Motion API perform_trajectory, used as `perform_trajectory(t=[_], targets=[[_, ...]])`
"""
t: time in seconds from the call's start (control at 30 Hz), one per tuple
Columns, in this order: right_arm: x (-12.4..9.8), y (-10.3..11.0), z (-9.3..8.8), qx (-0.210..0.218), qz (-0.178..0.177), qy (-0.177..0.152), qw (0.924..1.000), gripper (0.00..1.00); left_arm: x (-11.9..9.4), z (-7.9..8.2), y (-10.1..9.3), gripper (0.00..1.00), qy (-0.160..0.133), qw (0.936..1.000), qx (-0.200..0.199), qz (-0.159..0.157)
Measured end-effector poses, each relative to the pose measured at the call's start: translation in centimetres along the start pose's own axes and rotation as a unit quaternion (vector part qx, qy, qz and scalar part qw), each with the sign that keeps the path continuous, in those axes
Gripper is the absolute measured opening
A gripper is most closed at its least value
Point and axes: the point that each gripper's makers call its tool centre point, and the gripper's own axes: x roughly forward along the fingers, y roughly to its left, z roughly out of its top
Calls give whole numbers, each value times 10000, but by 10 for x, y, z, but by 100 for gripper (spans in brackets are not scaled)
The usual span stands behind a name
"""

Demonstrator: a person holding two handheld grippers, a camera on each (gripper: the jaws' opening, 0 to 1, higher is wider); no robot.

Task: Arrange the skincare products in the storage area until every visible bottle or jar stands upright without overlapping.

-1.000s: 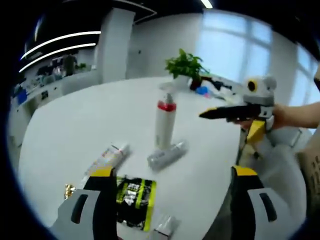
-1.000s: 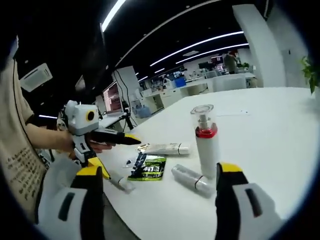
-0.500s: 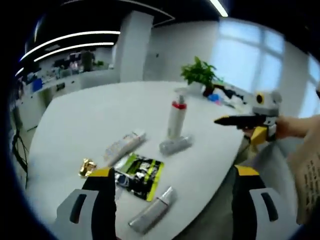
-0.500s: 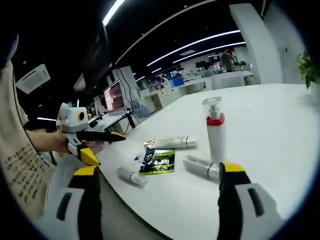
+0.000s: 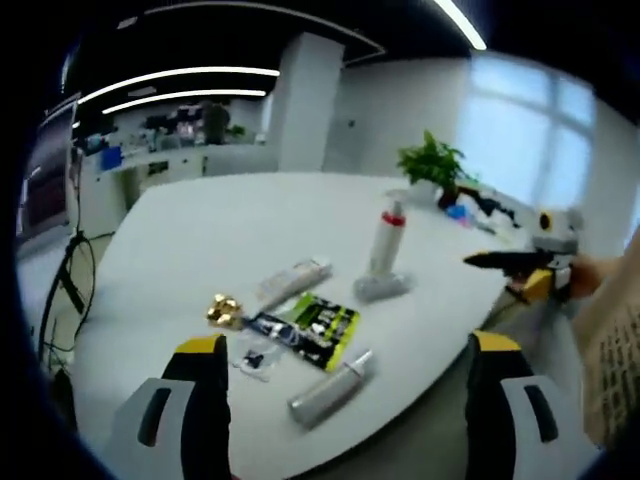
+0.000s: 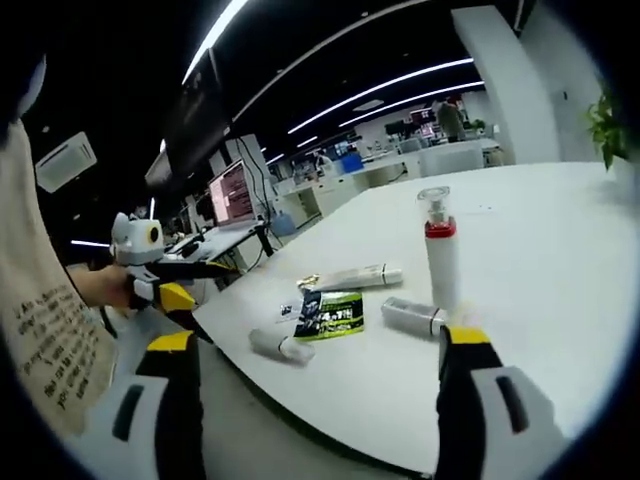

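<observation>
The white counter (image 5: 170,260) carries a loose group of skincare items near its edge. One pump bottle (image 5: 386,243) with a red collar stands upright; in the right gripper view the same pump bottle (image 6: 440,250) is upright at the far side of the group. Just beside its base a silver bottle (image 5: 380,288) lies on its side, touching or nearly touching it; contact cannot be confirmed. In the right gripper view that silver bottle (image 6: 413,317) lies flat, nearer the camera than the pump bottle.

A white tube (image 5: 293,281) lies flat, apart from the pump bottle. A green and black sachet (image 5: 308,328) lies flat between the tube and a second silver tube (image 5: 331,389), which lies on its side near the counter edge. A small gold object (image 5: 222,311) sits just beside the sachet's far end. A small clear item (image 5: 253,357) lies near the sachet; its kind cannot be told.

The left tongs (image 5: 345,345) are wide open and hold nothing, short of the counter edge. The right tongs (image 6: 312,337) are likewise spread wide and empty, also off the counter.

In the left gripper view the right tongs appear at the right, held in a hand (image 5: 590,278). A potted plant (image 5: 433,165) stands at the counter's far side. Background office desks are blurred.
</observation>
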Motion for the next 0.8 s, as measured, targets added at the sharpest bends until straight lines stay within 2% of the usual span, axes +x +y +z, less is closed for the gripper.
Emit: perform_trajectory(t=[0.43, 0.6, 0.8], targets=[[5, 0, -3, -18, -6, 168, 9999, 99, -10, 1, 5, 97, -245, 9996, 30, 140], [6, 0, -3, -79, -11, 248, 9997, 98, -16, 4, 12, 97, -458, 9985, -256, 156], [6, -4, -5, -184, -52, 403, 9990, 97, -13, 3, 8, 96, -426, 9990, -147, 77]])
